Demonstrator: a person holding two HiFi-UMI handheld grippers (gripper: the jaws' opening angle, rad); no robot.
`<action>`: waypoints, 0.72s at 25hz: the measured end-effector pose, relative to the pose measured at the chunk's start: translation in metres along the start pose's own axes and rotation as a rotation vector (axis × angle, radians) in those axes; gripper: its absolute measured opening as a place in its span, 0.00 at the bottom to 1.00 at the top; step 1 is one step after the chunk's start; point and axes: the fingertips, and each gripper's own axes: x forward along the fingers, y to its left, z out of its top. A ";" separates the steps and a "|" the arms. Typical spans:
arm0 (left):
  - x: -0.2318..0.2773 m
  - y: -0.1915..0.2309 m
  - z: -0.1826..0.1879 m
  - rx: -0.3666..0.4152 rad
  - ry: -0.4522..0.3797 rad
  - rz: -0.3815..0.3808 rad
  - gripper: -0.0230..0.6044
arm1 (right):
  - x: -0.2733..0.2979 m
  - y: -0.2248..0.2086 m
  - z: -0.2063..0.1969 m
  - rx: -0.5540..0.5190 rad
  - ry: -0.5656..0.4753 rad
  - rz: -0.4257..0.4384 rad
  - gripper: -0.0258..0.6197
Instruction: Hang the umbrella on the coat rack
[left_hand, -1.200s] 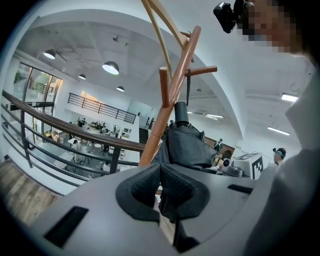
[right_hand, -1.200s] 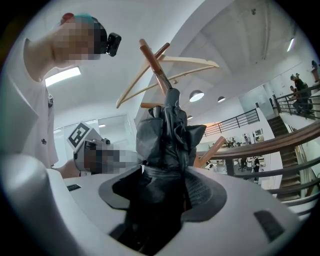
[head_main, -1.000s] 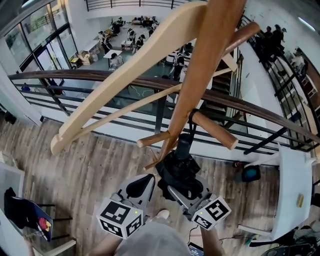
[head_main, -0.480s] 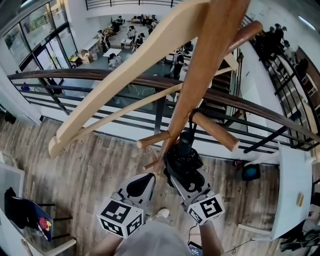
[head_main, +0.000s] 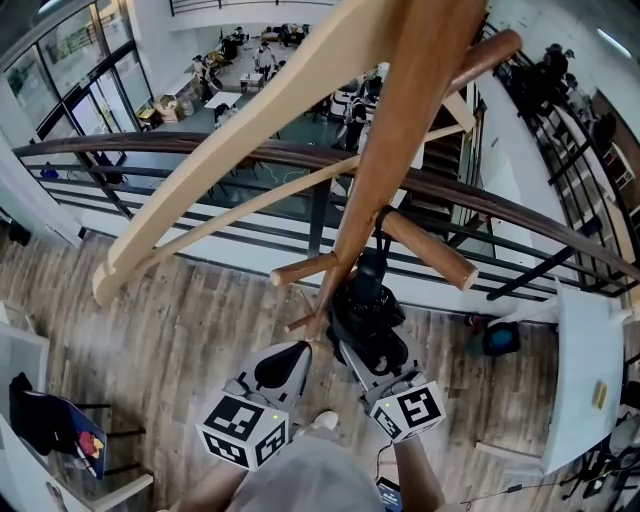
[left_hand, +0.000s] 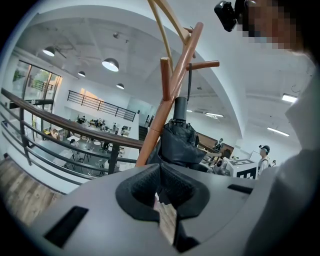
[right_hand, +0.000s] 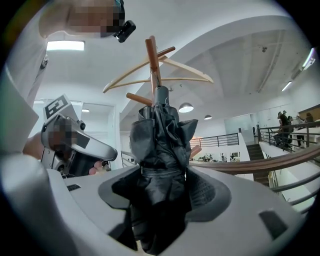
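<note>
Wood-plank floor (head_main: 150, 330) and a dark curved railing (head_main: 200, 150) above a lower hall lay behind the scene. Against them, the folded black umbrella (head_main: 368, 320) hung upright close against the coat rack (head_main: 400, 150), handle end up. Its thin strap (head_main: 380, 225) ran up and looped over a short wooden peg (head_main: 430, 252). The right gripper (head_main: 365, 365) was clamped round the umbrella's lower, bundled fabric, which filled the space between its jaws in the right gripper view. The left gripper (head_main: 283, 362) sat just beside it, to the left of the pole, with its jaws together and holding nothing, apart from the umbrella. Higher on the rack, a pale wooden hanger (head_main: 250, 130) slanted out to the left.
</note>
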 end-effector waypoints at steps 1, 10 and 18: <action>0.001 -0.001 -0.001 0.000 0.002 0.001 0.07 | -0.001 -0.002 -0.001 0.009 0.002 -0.001 0.47; 0.005 -0.010 -0.004 0.004 -0.002 0.007 0.07 | -0.013 -0.016 -0.006 0.052 0.012 -0.035 0.49; 0.002 -0.022 -0.009 0.016 -0.010 0.002 0.07 | -0.035 -0.021 0.000 0.072 -0.033 -0.048 0.49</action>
